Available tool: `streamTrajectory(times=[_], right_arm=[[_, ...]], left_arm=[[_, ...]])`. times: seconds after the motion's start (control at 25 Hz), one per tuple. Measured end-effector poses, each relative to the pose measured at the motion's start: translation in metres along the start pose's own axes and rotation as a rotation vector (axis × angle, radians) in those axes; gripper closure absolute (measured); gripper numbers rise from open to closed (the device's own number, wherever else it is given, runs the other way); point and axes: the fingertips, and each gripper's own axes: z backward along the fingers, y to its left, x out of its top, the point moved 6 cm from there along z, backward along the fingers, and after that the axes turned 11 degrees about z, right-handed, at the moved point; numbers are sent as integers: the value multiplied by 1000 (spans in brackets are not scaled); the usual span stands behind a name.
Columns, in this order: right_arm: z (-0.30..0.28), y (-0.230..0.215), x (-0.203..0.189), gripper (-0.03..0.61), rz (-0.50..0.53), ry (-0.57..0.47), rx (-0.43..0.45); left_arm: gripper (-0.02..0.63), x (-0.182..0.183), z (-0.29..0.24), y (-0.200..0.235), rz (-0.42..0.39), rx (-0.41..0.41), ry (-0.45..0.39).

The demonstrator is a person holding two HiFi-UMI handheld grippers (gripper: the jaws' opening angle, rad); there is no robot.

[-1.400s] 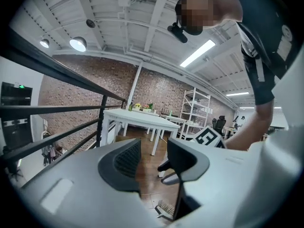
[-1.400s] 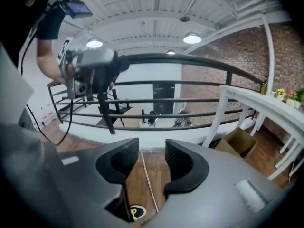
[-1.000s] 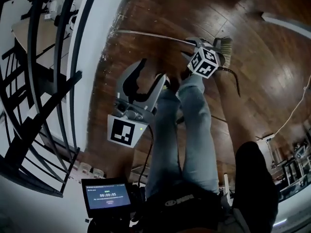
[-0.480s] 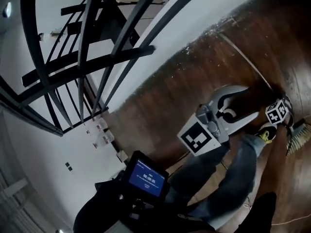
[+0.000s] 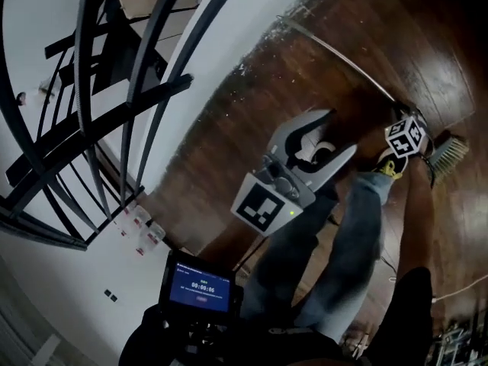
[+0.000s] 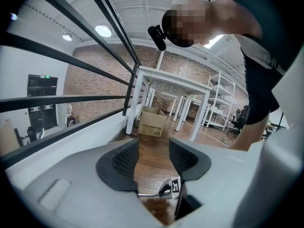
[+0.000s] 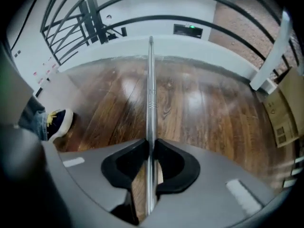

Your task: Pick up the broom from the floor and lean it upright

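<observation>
The broom lies on the dark wood floor. Its metal handle (image 5: 343, 58) runs from near the white wall to its bristles (image 5: 450, 152) at the right. In the right gripper view the handle (image 7: 151, 94) passes straight between my right gripper's (image 7: 151, 148) black pads. The jaws have just been closing and the pads now press on it. In the head view only that gripper's marker cube (image 5: 404, 137) shows, low over the handle. My left gripper (image 5: 333, 134) hangs open above the floor, nothing between its fingers (image 6: 124, 158). It looks down on the right gripper's cube (image 6: 175, 186).
A black stair railing (image 5: 114, 90) and a white wall fill the left. The person's jeans-clad legs (image 5: 358, 227) and a shoe (image 7: 59, 120) stand close to the broom. Farther off are a cardboard box (image 6: 152, 121) and a white table (image 6: 175, 80). A small screen (image 5: 200, 287) sits by the waist.
Both grippers have dropped toward the floor and the head view has swung. The right gripper came down onto the broom handle and closed its jaws around it. The left gripper stayed open.
</observation>
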Motion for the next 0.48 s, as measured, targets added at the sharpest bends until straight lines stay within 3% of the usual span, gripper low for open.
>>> streamTrajectory(times=[0.12,0.32,0.48], right_arm=[[68,-26,21,500,-72,-111,-52],[189,-52,15,503,-179,-188,-83],[245,-52,21,502,-208,-250,-103]], left_arm=[[367,37,6,-20,17,23,-30],[252,100,-20,-74,120,2,-90],[190,140,-50,-96,140,30,-98]])
